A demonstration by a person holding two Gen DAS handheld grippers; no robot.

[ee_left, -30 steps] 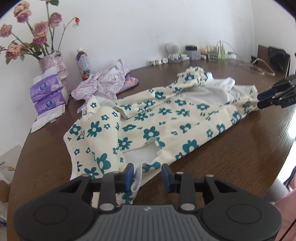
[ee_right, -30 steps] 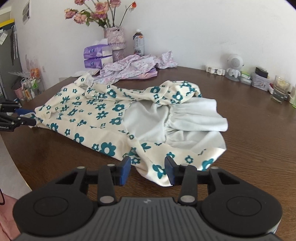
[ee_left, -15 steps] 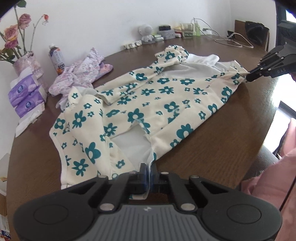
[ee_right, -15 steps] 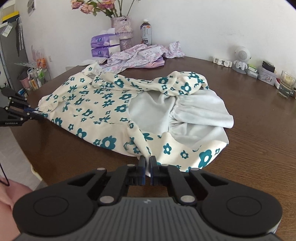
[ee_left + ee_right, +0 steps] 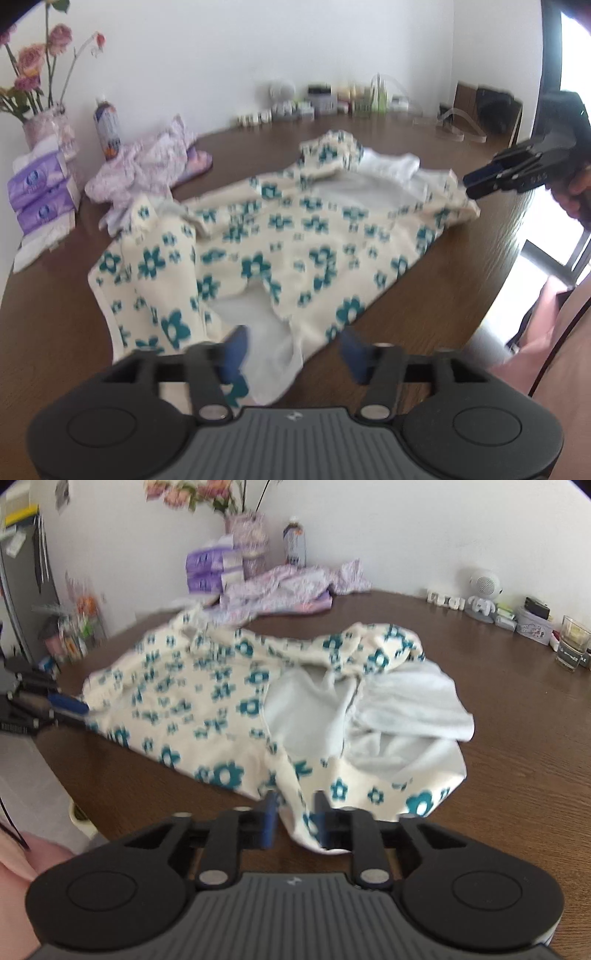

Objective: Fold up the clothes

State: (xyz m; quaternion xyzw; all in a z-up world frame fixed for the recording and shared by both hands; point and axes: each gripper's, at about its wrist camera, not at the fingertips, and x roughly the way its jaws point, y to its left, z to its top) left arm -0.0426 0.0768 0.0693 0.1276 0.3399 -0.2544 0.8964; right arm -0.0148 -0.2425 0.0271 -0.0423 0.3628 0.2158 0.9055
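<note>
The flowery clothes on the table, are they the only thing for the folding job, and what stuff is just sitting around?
For the job:
- cream garment with teal flowers
- left claw, open
- right claw, open
- lilac floral clothes, likely next

Just lying about:
- vase of roses
- drink bottle
- purple tissue packs
- glass
- small white robot figure

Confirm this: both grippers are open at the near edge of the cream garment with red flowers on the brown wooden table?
Only the colour is wrong: the flowers on the cream garment are teal, as the left wrist view shows. Left gripper and right gripper are open; table is brown.
</note>
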